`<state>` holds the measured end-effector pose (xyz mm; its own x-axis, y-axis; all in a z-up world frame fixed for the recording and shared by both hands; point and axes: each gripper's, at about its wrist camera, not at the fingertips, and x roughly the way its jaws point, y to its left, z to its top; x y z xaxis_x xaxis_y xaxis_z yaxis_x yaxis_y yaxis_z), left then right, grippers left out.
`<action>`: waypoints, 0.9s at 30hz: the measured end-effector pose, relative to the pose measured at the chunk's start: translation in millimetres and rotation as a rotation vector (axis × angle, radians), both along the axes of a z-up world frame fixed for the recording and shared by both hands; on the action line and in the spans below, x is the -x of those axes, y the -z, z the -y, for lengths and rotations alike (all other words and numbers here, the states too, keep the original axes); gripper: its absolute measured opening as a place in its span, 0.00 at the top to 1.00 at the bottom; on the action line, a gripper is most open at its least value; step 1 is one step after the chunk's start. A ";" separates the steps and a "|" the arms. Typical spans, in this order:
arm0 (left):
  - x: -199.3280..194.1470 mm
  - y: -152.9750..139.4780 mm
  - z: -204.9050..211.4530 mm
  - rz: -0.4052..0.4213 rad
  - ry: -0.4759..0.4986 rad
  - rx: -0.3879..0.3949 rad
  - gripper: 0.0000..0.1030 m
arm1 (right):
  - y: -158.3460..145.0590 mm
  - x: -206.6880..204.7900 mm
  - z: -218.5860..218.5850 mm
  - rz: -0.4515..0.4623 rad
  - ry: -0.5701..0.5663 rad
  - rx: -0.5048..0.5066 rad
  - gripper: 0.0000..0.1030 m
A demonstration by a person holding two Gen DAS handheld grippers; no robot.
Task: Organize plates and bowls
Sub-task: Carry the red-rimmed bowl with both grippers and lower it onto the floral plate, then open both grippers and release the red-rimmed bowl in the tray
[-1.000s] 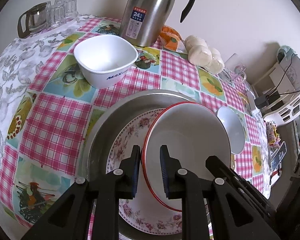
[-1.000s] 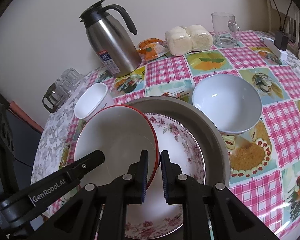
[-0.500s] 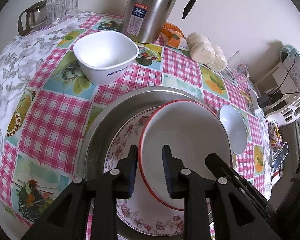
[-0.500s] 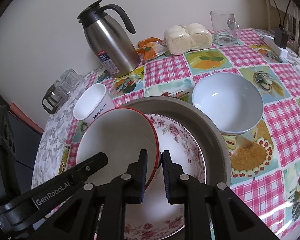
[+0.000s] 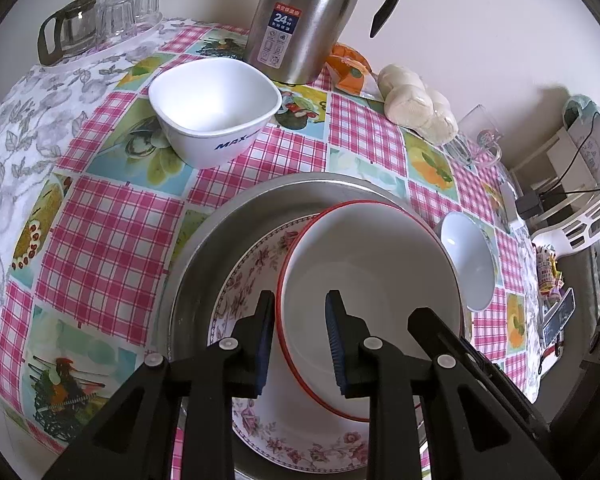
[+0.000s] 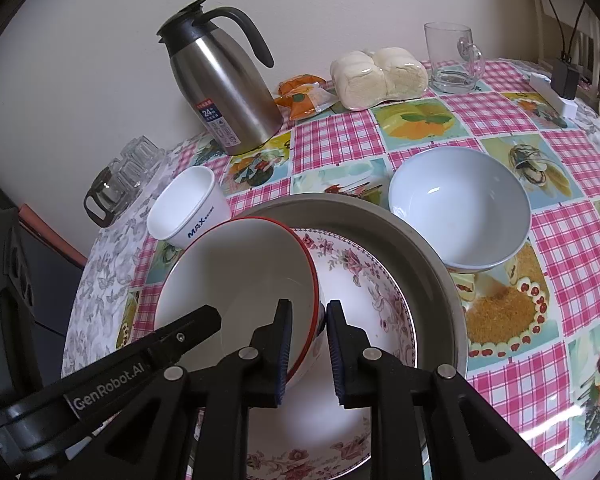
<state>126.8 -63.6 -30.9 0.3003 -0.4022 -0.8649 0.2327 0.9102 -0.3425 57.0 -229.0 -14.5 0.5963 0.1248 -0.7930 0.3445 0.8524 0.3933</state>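
On table centre: metal basin (image 5: 204, 248) holds floral plate (image 5: 244, 276), red-rimmed bowl (image 5: 372, 264) sits on the plate.

Left wrist view: left gripper (image 5: 300, 340) straddles the bowl's near-left rim, rim between the pads; fingers slightly apart, a gap shows on the inner side, so not clamped. Jaws have just been opening. Only this view shows the white rack (image 5: 584, 224) and cabled clutter off the table's right edge. Square white bowl (image 5: 216, 112) back left reads "MAX" in blue. Thermos (image 5: 304, 20) label reads "24". Round white bowl (image 5: 470, 260) is half hidden behind the red rim.

Right wrist view: right gripper (image 6: 306, 344) straddles the opposite rim of the same bowl, pads just clear of it, fingers slightly apart; also been opening. Left gripper's arm enters lower left, marked "GenRobot.AI". This view alone shows the round white bowl fully, standing just beside the basin, plus glass mug (image 6: 452, 58), wrapped buns (image 6: 380, 74), orange snack packet (image 6: 304, 94) and white power strip (image 6: 552, 94) with plug.
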 end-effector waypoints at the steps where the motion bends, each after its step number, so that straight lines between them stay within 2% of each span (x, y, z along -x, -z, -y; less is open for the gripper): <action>1: -0.1 0.0 -0.2 -0.001 -0.001 0.003 0.76 | 0.0 0.0 -0.2 0.000 0.001 -0.001 0.80; 15: -3.6 -0.6 -8.6 -0.008 -0.016 0.018 0.73 | -0.5 -0.2 1.8 -0.004 0.001 -0.007 0.80; 22: -1.6 -13.2 -14.6 0.019 -0.024 0.025 0.73 | -10.5 4.6 6.8 0.006 0.023 0.018 0.80; 24: -1.0 -18.2 -16.3 0.032 -0.026 0.025 0.71 | -14.9 6.9 9.7 0.015 0.033 0.023 0.80; 27: -0.3 -25.0 -18.1 0.052 -0.026 0.015 0.62 | -19.5 8.5 12.5 0.024 0.045 0.033 0.75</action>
